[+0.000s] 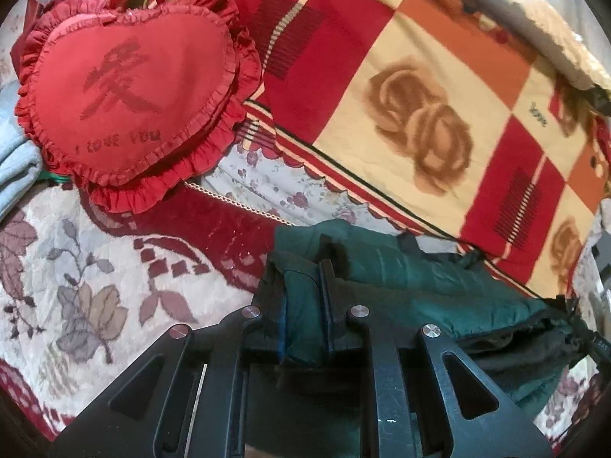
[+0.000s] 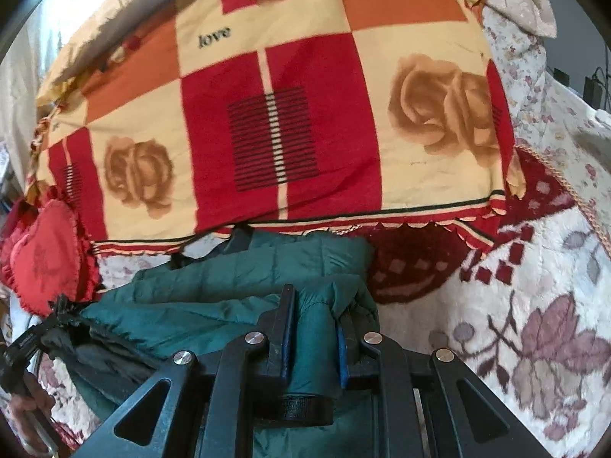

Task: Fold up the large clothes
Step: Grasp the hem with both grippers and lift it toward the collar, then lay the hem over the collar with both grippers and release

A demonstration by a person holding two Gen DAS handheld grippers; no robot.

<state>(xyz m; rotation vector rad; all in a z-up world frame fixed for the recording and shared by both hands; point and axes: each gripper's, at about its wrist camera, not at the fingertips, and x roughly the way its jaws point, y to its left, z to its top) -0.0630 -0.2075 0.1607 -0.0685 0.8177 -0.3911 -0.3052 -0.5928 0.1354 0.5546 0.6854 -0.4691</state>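
Note:
A dark green padded jacket (image 1: 412, 278) lies bunched across a floral bedspread (image 1: 76, 267), stretched between both grippers. My left gripper (image 1: 303, 271) is shut on a thick fold at one end of it, green fabric squeezed between the black fingers. In the right wrist view the same jacket (image 2: 229, 278) spreads to the left, and my right gripper (image 2: 317, 305) is shut on a rolled edge with a black elastic cuff (image 2: 301, 408) hanging below. The jacket's black lining shows on its underside. The other gripper (image 2: 23, 343) and a hand appear at the far left edge.
A folded checked blanket (image 1: 420, 95) with roses in red, orange and cream lies just beyond the jacket. A red heart-shaped frilled cushion (image 1: 126, 87) sits at the left, beside pale grey cloth (image 1: 15, 160). A bright window is behind the blanket.

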